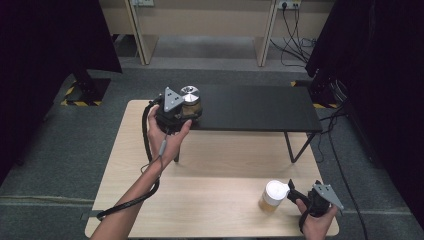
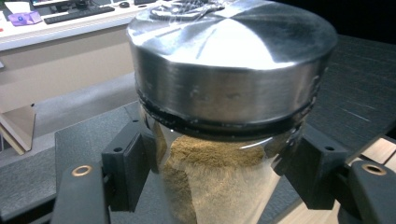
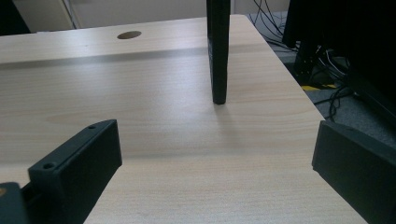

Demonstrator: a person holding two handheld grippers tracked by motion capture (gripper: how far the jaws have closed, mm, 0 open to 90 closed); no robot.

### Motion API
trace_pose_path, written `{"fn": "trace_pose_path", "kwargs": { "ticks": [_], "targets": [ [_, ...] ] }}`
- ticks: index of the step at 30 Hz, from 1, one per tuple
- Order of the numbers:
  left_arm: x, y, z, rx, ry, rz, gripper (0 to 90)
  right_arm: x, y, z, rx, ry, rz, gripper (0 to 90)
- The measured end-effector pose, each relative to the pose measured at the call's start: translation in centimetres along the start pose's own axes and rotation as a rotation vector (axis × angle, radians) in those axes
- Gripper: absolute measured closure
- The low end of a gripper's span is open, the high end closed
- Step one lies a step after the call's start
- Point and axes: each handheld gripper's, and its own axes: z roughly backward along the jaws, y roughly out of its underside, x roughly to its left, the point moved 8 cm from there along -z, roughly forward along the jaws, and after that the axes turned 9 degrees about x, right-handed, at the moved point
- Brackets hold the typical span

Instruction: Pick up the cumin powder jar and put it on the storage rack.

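The jar (image 2: 224, 140) is in the left gripper (image 1: 176, 111) right now, held at the near left corner of the black shelf (image 1: 255, 107) that stands on the wooden table (image 1: 200, 200). In the left gripper view the two black jaws are clamped on the clear body just under the metal lid (image 2: 233, 60), one pad on each side, with tan powder (image 2: 210, 186) showing through the wall. That looks like a sound place to take it: the lid's rim overhangs the pads, so if the smooth wall slides, the lid should catch. I'd judge it stiff, probably glass or hard plastic, slick to the touch, fairly weighty with that solid-looking lid and the filling, and not something to drop. Keep it upright; the powder has already banked to one side.

Over at the table's near right, the right gripper (image 1: 291, 188) rests with its jaws standing wide apart, nothing between them, just beside a second jar with a white lid (image 1: 272, 196). The shelf's leg (image 3: 218, 56) rises ahead of it.
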Motion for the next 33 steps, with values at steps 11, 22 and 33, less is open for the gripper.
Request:
{"fn": "trace_pose_path", "kwargs": {
  "ticks": [11,22,33],
  "targets": [
    [0.7,-0.6,-1.4,0.021,-0.02,0.005,30.2,0.0,0.0,0.0,0.001,-0.002,0.006,1.6],
    [0.8,-1.0,-2.8,0.024,-0.034,0.011,30.2,0.0,0.0,0.0,0.005,-0.004,0.005,1.6],
    [1.1,-0.7,-4.0,0.03,-0.024,0.037,30.1,0.2,-0.1,-0.1,0.005,-0.01,0.011,1.7]
  ]
}}
